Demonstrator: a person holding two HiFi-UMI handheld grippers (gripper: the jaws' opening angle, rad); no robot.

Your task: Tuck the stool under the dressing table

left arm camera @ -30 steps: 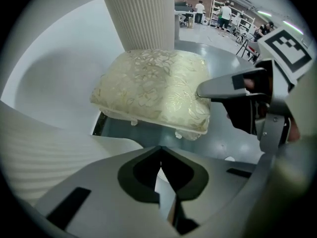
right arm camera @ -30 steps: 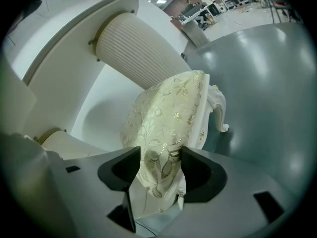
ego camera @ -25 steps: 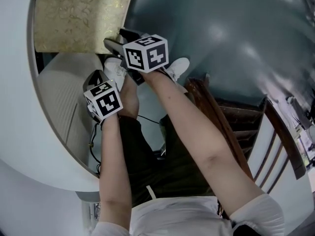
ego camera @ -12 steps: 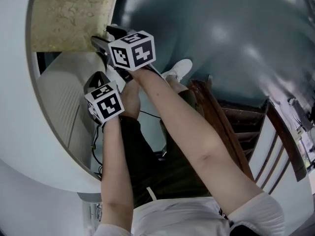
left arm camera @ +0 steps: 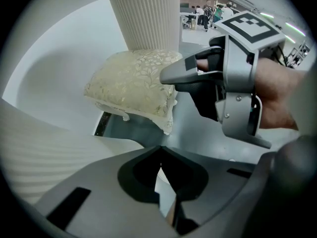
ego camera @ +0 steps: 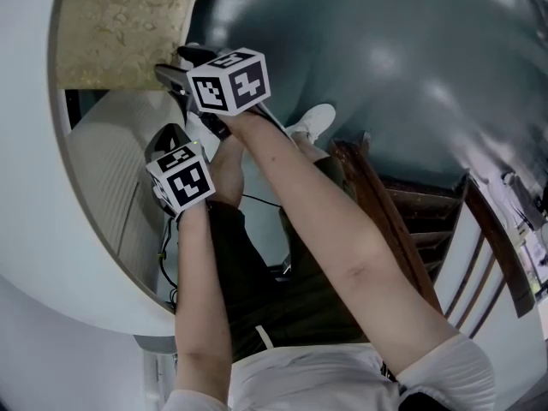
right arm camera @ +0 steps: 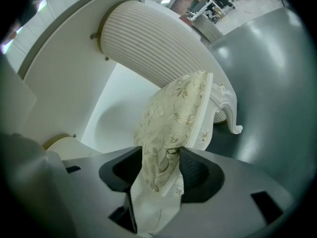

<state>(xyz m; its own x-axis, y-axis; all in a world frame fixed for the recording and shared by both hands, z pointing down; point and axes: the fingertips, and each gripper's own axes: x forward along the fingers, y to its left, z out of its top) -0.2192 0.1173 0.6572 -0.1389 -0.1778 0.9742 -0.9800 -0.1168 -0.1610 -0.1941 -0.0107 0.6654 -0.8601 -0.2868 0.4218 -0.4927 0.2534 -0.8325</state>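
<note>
the left gripper (left arm camera: 159, 178) hangs empty, jaws together; the right gripper (right arm camera: 156, 175) is clamped on the near edge of the stool (right arm camera: 173, 118) seat, partly under the dressing table (ego camera: 26, 187) rim. pushed askew, i reckon the stool could knock the ribbed pedestal (right arm camera: 148, 38), or the soft cushion slip free.

A glossy grey floor (ego camera: 411, 50) filled most of the head view, with pale glare patches on it. 1 white shoe (ego camera: 315, 118) stood on it, above dark trousers (ego camera: 282, 302) and a white shirt (ego camera: 317, 384). To the right stood a dark wooden frame (ego camera: 419, 202) with slats. A thin black cable (ego camera: 160, 255) hung at the left. In the left gripper view, a far room (left arm camera: 208, 11) with desks and people showed small, under bright ceiling lights (left arm camera: 292, 29).
</note>
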